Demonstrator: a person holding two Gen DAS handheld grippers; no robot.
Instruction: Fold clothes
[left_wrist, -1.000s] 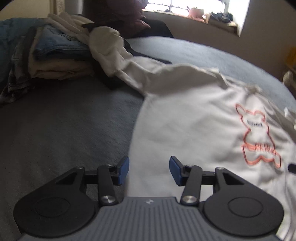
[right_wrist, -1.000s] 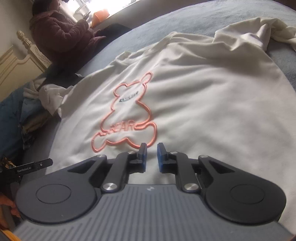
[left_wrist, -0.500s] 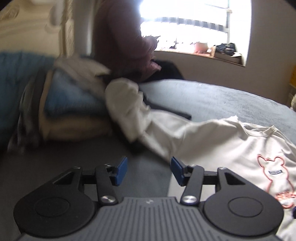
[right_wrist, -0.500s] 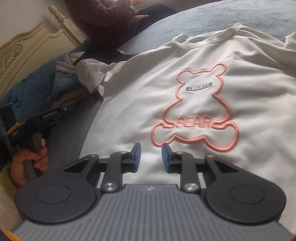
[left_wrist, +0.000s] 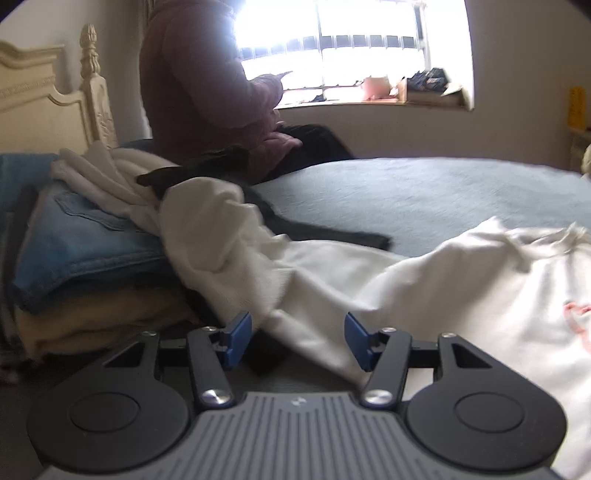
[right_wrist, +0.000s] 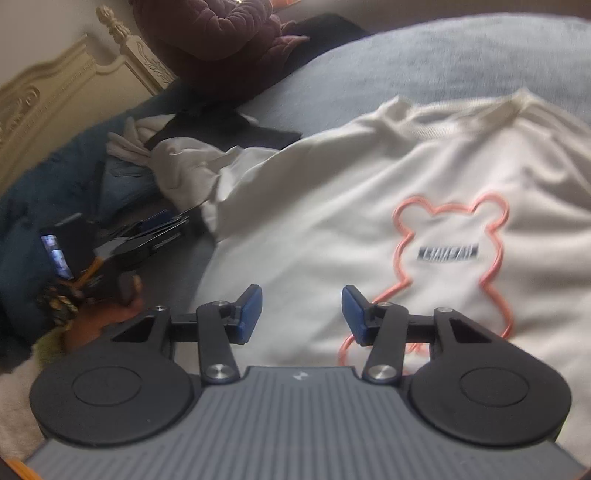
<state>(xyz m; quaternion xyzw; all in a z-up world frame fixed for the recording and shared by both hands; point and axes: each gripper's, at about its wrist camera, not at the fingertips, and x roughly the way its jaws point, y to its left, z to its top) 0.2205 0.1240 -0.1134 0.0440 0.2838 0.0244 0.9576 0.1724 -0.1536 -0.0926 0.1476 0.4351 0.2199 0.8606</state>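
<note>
step in hand: the white sweatshirt (right_wrist: 369, 206) is lying spread face up on the grey bed (right_wrist: 424, 62), and both grippers are lining up to start the first fold; this reads as an approach, with nothing gripped yet.
sweatshirt: it is filling the centre and right of the right wrist view, its orange bear outline (right_wrist: 454, 266) at right of centre; its sleeve (left_wrist: 236, 254) is trailing up toward the pile of folded clothes (left_wrist: 85, 266) at the left of the left wrist view.
left gripper (left_wrist: 297, 339): its jaws are standing apart, the sleeve's lower part lying between and just beyond the blue pads, which are not pressing on it.
right gripper (right_wrist: 301, 312): its jaws have just been opening and are spread over the sweatshirt's body with nothing pinched.
next move: the left one probably needs to drop onto the sleeve and pinch it, then carry it across the chest.
</note>
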